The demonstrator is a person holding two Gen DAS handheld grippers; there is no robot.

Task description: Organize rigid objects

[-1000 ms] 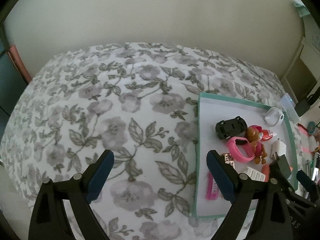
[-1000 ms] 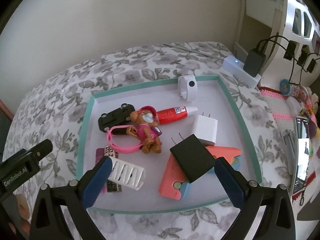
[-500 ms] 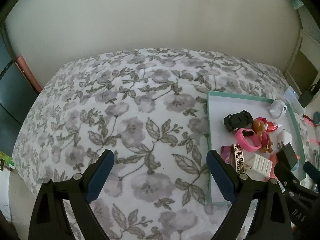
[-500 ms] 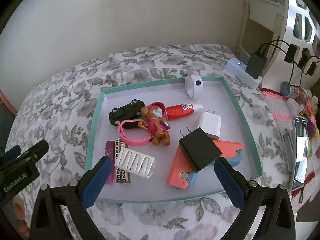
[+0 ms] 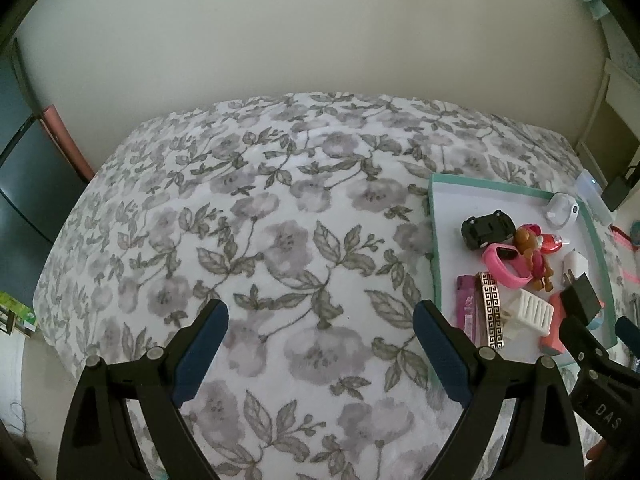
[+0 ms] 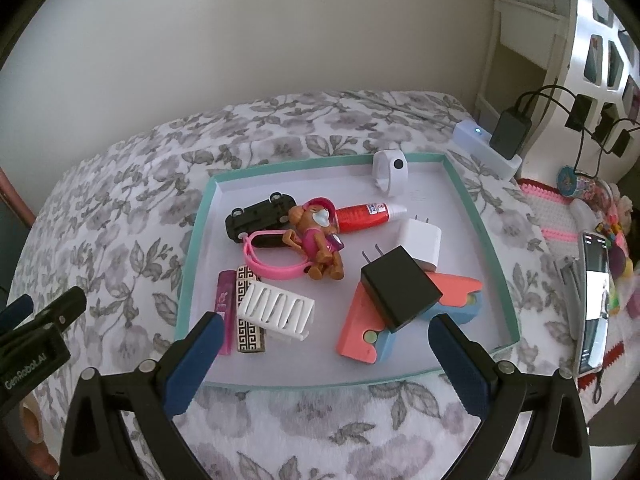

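A teal-rimmed white tray (image 6: 476,220) (image 5: 434,240) lies on the floral bedspread and holds several small things: a black toy car (image 6: 260,216), a pink wristband (image 6: 272,270), a brown figurine in pink (image 6: 320,240), a red glue tube (image 6: 364,214), a white charger (image 6: 420,240), a black charger (image 6: 400,292), a coral and blue piece (image 6: 360,340), a white ribbed clip (image 6: 276,310) and a patterned bar (image 6: 248,316). My right gripper (image 6: 324,350) hangs open over the tray's near edge, holding nothing. My left gripper (image 5: 320,338) is open above bare bedspread, left of the tray.
The floral bedspread (image 5: 260,220) spreads wide to the tray's left. A white power strip with black adapters (image 6: 492,144) sits past the tray's far right corner. A phone (image 6: 594,300) and colourful clutter lie at the right. A wall stands behind the bed.
Both grippers have pulled back and up from the tray, so it looks smaller and farther. The objects in the tray stay where they were.
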